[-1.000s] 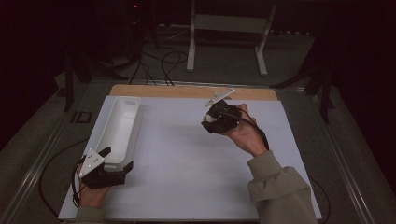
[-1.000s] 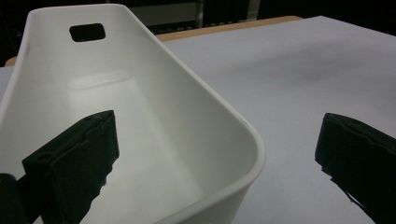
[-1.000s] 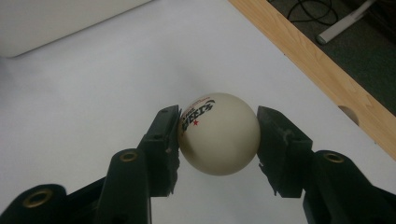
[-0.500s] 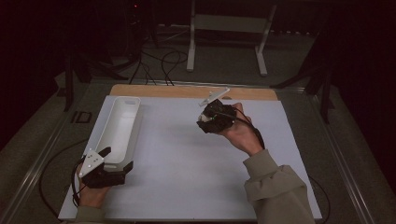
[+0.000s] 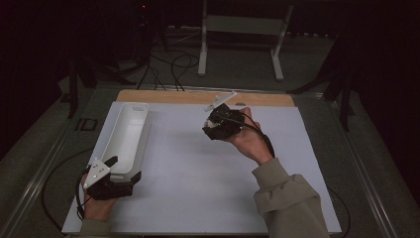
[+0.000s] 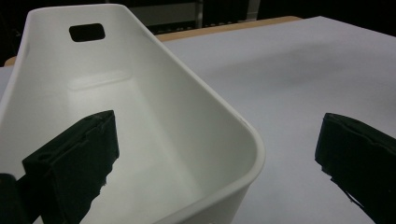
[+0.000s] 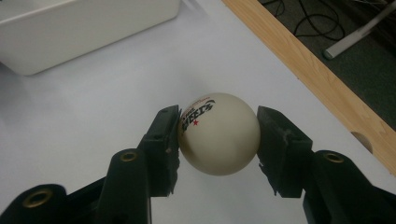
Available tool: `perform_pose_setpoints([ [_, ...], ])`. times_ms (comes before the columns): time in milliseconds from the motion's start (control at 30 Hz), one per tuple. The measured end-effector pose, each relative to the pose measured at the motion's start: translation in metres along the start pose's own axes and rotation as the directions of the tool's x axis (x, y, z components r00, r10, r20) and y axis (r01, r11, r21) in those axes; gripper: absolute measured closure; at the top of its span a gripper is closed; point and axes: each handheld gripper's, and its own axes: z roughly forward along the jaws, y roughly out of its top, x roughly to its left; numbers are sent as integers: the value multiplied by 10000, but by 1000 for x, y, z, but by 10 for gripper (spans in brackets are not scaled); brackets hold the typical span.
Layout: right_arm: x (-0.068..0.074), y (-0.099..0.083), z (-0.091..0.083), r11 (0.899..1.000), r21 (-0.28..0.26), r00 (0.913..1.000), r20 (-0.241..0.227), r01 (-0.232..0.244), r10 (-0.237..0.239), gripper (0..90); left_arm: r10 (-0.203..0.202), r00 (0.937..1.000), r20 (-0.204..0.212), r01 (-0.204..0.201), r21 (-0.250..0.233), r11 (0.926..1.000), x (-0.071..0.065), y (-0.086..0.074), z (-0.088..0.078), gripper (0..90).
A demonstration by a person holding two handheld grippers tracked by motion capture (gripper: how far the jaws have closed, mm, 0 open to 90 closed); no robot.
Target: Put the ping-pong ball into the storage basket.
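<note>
A white ping-pong ball point(image 7: 218, 134) with black print and a small red star sits between the jaws of my right gripper point(image 7: 218, 125), which is shut on it. That gripper point(image 5: 212, 129) hovers over the far middle of the table, held up off the surface. A long white bin point(image 5: 126, 134) lies along the table's left side and is empty inside point(image 6: 140, 116). My left gripper point(image 5: 123, 168) is at the bin's near end and stands open point(image 6: 217, 125). One jaw is inside the bin, the other outside over the table, with the bin's corner between them untouched.
The white tabletop point(image 5: 208, 188) has a wooden strip point(image 5: 173, 96) along its far edge. A white metal stand point(image 5: 237, 25) and cables point(image 5: 168, 64) are on the floor beyond it. The bin's far end point(image 7: 84, 23) lies to the left ahead of the ball.
My right gripper has drifted slightly left with the ball in it. The left gripper and the bin have not moved.
</note>
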Motion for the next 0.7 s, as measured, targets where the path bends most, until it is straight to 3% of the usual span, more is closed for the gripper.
perform_pose_setpoints([
  [700,12,15,11,9996,-273,9997,-247,43,-49,507,8,10000,3,-8,-7,10000,0,0,0,2],
])
